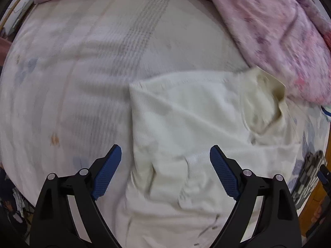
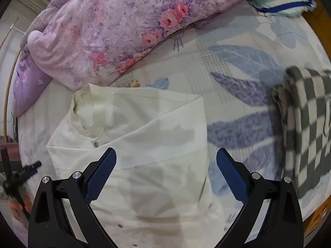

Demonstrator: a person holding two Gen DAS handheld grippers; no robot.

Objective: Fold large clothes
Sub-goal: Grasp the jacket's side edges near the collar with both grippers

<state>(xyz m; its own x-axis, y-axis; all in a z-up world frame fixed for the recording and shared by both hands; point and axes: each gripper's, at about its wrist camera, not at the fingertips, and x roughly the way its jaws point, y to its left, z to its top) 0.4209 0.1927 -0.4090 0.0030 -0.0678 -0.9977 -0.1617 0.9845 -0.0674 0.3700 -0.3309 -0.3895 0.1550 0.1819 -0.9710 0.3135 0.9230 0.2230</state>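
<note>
A cream-white knit garment (image 1: 186, 128) lies spread on the bed, its sides folded inward and its collar (image 1: 266, 88) toward the pink quilt. My left gripper (image 1: 165, 155) hangs above its left edge, jaws wide apart and nothing between the blue pads. In the right wrist view the same garment (image 2: 144, 136) shows its collar (image 2: 86, 103) at the upper left and a straight folded edge on the right. My right gripper (image 2: 166, 157) stands open over the garment's lower part, holding nothing. The left gripper (image 2: 26, 170) also appears at the left edge of this view.
A pink and purple floral quilt (image 2: 115, 31) is bunched at the head of the bed. A black-and-white checkered cloth (image 2: 306, 124) lies at the right. A blue-trimmed pillow (image 2: 283, 2) sits at the far corner. The bed sheet (image 1: 82, 72) stretches left of the garment.
</note>
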